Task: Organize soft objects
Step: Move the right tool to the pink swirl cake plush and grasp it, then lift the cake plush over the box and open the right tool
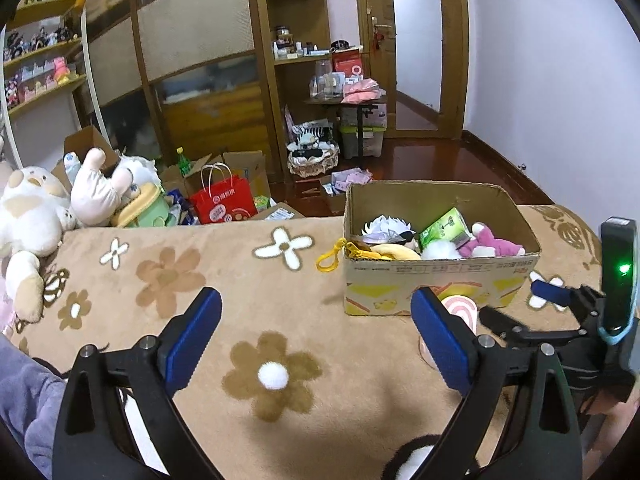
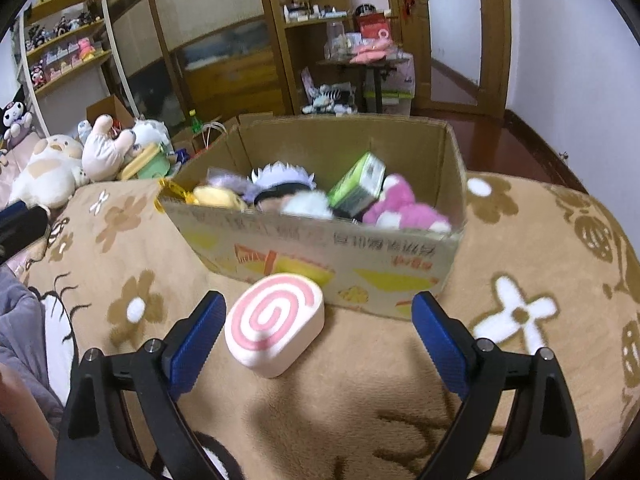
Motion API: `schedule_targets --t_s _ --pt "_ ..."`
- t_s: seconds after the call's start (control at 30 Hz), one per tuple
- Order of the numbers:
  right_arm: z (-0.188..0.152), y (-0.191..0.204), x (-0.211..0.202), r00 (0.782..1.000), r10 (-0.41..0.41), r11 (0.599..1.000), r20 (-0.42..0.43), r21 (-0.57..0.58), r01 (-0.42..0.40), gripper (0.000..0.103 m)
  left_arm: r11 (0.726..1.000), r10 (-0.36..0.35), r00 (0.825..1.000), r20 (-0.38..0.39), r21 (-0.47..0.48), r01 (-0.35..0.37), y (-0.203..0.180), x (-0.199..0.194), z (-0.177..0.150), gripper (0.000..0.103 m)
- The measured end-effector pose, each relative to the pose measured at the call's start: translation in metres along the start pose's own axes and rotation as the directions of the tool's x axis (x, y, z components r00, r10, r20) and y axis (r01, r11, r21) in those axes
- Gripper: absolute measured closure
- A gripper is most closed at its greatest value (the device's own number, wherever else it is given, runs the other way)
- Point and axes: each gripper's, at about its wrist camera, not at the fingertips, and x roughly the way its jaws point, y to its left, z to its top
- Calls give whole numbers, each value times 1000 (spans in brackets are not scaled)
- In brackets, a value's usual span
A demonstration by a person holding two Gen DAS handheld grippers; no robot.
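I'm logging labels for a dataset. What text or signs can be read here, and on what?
Box: a row of printed Chinese characters, upside down, too blurred to read.
Red bag: white round logos and print, too small to read.
Green carton: print too small to read.
Nothing else legible.

Cardboard box (image 2: 320, 248) front carries a printed line of Chinese characters, upside down, unreadable. Red paper bag (image 1: 223, 204) shows white round logos, text illegible.
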Motion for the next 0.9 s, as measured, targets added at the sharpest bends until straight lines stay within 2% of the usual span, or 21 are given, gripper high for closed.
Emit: schedule_targets --t_s 0.3,0.37,0.43,0.47,0.53,0.57,0.6,0.7,0.9 --pt "-13 2 35 998 23 1000 -56 10 -22 5 1000 -20 1000 10 -20 21 -1 4 2 8" --pt "-14 1 39 997 10 1000 -71 28 -8 16 999 -27 1000 11 -20 27 0 5 2 8" --pt "-16 -1 45 993 55 997 -101 56 -49 41 1000 -24 1000 13 -17 25 -2 5 2 8" --pt "-17 -1 48 990 76 995 -116 67 -68 45 1000 -24 1000 14 -13 24 -3 6 2 8" --pt "-20 5 53 985 98 994 -143 59 -91 71 1000 -22 1000 18 -5 22 -5 6 2 8" --pt "-21 8 54 983 102 994 -153 48 -95 73 1000 -21 1000 20 -2 21 -6 6 2 8" --pt "-22 10 54 984 90 996 -156 35 -85 81 1000 -20 1000 23 1 20 -6 6 2 8" --pt "-23 15 49 986 75 997 -148 9 -74 86 1000 -13 999 32 15 13 -8 5 2 8" --pt "-17 18 18 996 37 999 -85 -32 -39 87 1000 -8 998 59 5 8 -7 0 2 8"
